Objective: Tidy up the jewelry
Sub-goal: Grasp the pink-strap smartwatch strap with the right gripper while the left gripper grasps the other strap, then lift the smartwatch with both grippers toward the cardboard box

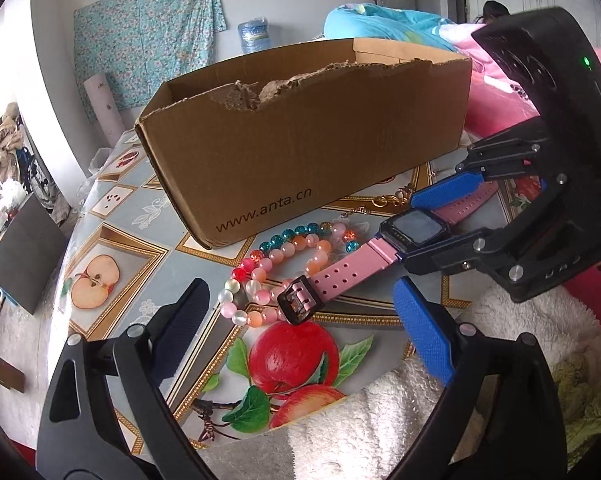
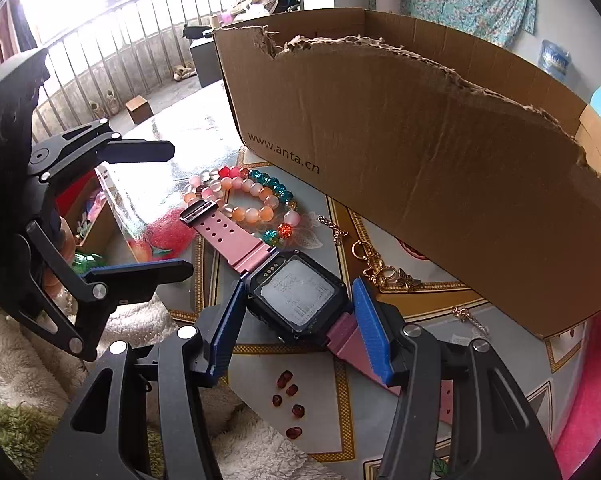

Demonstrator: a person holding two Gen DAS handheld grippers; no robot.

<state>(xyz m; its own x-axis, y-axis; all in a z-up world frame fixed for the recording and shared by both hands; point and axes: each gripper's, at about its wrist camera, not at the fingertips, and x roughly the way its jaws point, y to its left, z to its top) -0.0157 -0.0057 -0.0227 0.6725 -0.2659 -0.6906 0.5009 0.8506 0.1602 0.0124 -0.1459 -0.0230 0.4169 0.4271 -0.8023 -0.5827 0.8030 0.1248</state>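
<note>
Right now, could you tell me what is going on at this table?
A person is sorting jewelry with two handheld grippers. The right gripper has its pads closed on the case of the pink watch, which still lies on the table. The left gripper hovers open near the watch's buckle and the bead bracelets. The cardboard box stands just behind.

A cardboard box (image 1: 300, 136) is standing on the table (image 1: 112, 240). In front of the box, beaded bracelets (image 1: 288, 256) are lying just beside its near wall. The watch (image 2: 300, 296) is lying in front of the box, its buckle end overlapping the bracelets. Chain pieces (image 2: 384, 272) are resting against the box's base.
</note>
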